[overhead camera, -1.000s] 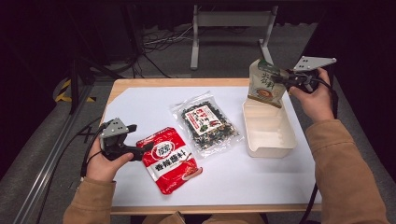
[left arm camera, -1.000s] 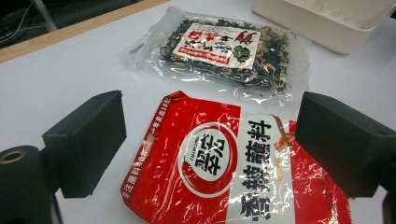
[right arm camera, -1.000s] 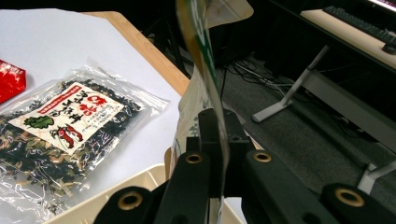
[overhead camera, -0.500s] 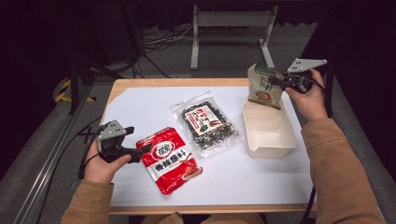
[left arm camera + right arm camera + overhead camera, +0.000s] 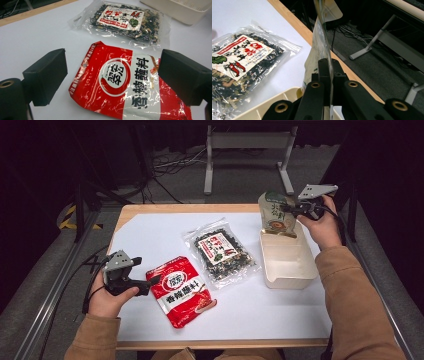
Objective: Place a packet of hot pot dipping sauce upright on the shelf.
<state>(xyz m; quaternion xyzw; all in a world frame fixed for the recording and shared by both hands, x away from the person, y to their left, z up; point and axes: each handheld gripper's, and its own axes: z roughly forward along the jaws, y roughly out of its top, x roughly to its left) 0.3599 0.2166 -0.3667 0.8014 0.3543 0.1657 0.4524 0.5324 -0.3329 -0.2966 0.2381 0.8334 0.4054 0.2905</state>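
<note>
Overhead, we saw the right gripper (image 5: pixel 289 210) clamped on a beige pouch (image 5: pixel 276 214) hanging upright over the cream tray (image 5: pixel 287 267). From our left gripper (image 5: pixel 110 77), jaws stood apart around the red packet (image 5: pixel 130 85). Beside our right gripper, the seaweed bag (image 5: pixel 242 67) lay flat.

Red-and-white packet (image 5: pixel 180 290), beige-green pouch (image 5: pixel 276 215), cream tray (image 5: pixel 290 275), black grippers.
</note>
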